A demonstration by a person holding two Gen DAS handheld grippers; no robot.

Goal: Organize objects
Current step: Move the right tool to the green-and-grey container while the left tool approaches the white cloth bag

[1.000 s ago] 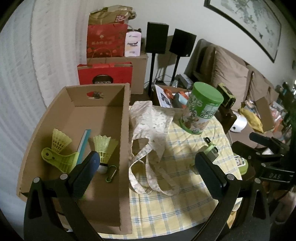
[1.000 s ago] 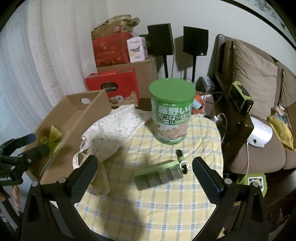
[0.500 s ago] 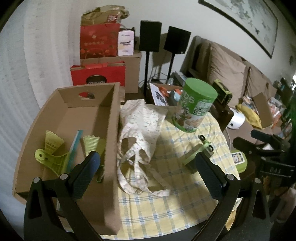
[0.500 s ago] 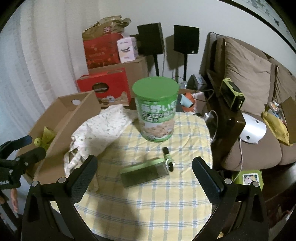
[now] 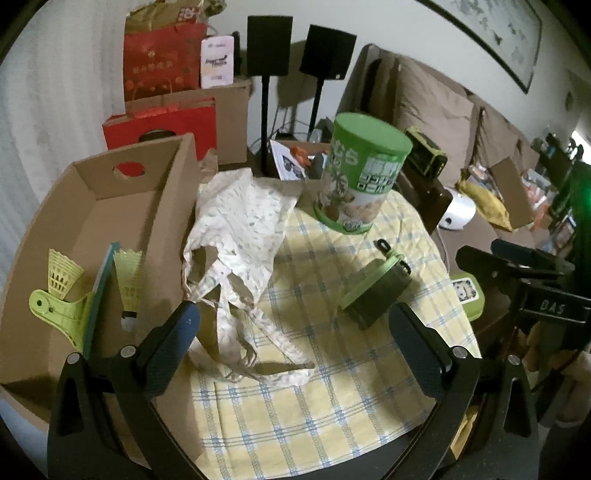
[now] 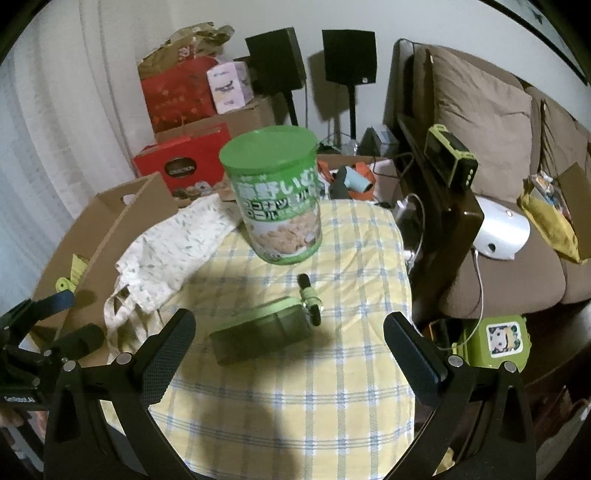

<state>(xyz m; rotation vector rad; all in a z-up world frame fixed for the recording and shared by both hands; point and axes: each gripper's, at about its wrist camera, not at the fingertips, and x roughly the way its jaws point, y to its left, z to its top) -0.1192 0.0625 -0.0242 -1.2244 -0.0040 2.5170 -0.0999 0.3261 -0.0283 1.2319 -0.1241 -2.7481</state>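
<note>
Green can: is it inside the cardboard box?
No, the green can stands upright on the checked tablecloth, outside the cardboard box.

A white wall (image 6: 388, 22) is seen behind two black speakers (image 6: 349, 55) on stands. A brown sofa (image 6: 517, 206) with cushions is set at the right, under a framed picture (image 5: 491, 33). Pale curtains (image 6: 55, 110) are hung at the left. Red boxes (image 6: 184, 170) are stacked beside them. The room is dimly lit.
</note>
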